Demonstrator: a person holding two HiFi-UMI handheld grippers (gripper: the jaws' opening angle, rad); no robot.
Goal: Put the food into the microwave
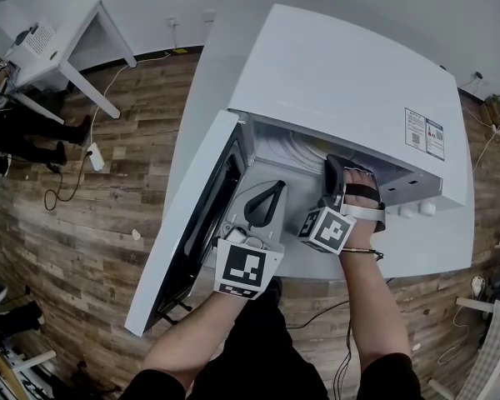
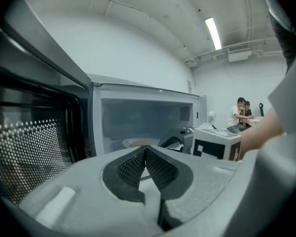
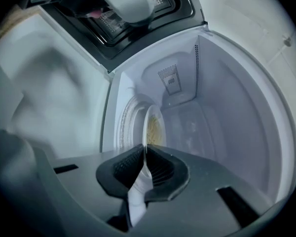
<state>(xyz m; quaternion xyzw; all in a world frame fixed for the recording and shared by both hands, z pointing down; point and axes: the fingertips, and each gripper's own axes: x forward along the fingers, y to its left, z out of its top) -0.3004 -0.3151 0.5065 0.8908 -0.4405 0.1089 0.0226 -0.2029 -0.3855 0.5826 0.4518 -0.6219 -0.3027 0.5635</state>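
Two risks stand out. The right gripper (image 3: 145,154) pinches only the thin rim of the plate (image 3: 149,127), well inside the microwave (image 1: 342,82). Held by one edge, the plate could tip and spill the food (image 3: 156,128). The left gripper (image 2: 144,151), fingers pressed together on nothing, sits by the open door (image 1: 192,223) and might knock it. Whether the plate touches the microwave floor is unclear, and the food is only a yellowish blur.
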